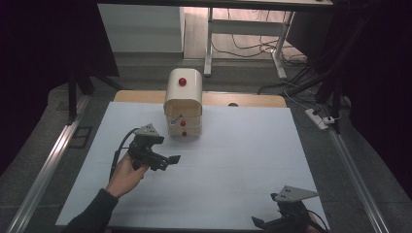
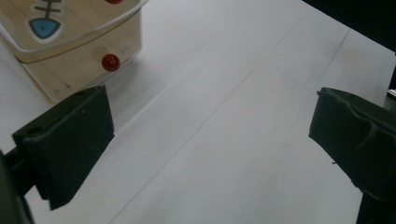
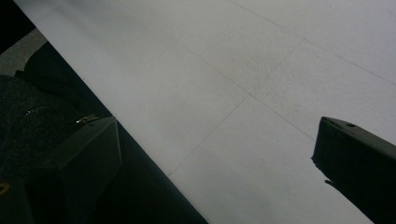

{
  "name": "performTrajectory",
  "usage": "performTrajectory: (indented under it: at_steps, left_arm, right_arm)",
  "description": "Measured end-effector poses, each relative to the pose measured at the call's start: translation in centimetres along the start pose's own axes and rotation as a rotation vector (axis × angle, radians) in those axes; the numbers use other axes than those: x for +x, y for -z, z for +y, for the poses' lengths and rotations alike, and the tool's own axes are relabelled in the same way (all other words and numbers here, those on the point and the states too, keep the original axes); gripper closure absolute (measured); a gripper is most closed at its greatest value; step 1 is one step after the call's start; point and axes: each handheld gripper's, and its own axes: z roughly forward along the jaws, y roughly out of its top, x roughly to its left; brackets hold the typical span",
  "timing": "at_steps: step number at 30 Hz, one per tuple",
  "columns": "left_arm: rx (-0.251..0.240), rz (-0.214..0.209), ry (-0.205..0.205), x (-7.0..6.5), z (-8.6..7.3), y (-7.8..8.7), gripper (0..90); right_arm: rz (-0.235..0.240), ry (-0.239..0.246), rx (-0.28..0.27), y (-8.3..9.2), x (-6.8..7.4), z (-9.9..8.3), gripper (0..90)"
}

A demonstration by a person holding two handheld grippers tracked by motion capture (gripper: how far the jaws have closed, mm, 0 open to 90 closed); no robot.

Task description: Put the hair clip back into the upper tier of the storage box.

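Claws first: the right claw [image 1: 265, 224] sits nearest, jaws spread wide over the bare white surface [image 1: 233, 165], holding nothing. Further out, the left claw [image 1: 167, 160] is wide open too, empty, aimed at the cream drawer box [image 1: 183, 104] just ahead of it. Its lowest red knob [image 2: 110, 62] lies just beyond the left jaw. Nothing gripped yet; every drawer looks shut, so the reach and pull remain.

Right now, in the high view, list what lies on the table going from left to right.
left gripper → cream box with red knobs → right gripper, all on the white table.
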Motion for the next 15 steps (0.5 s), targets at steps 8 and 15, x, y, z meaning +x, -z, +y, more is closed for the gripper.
performTrajectory:
  at_steps: [8,15]
  left_arm:
    - [-0.013,-0.011,-0.013,-0.9,-0.7,0.5,1.2]
    - [-0.014,-0.048,-0.024,-1.1,-1.6,0.8,1.2]
  right_arm:
    - [-0.003,0.005,0.001,0.0,0.0,0.0,0.8]
    - [-0.001,0.008,-0.003,0.0,0.1,0.0,0.8]
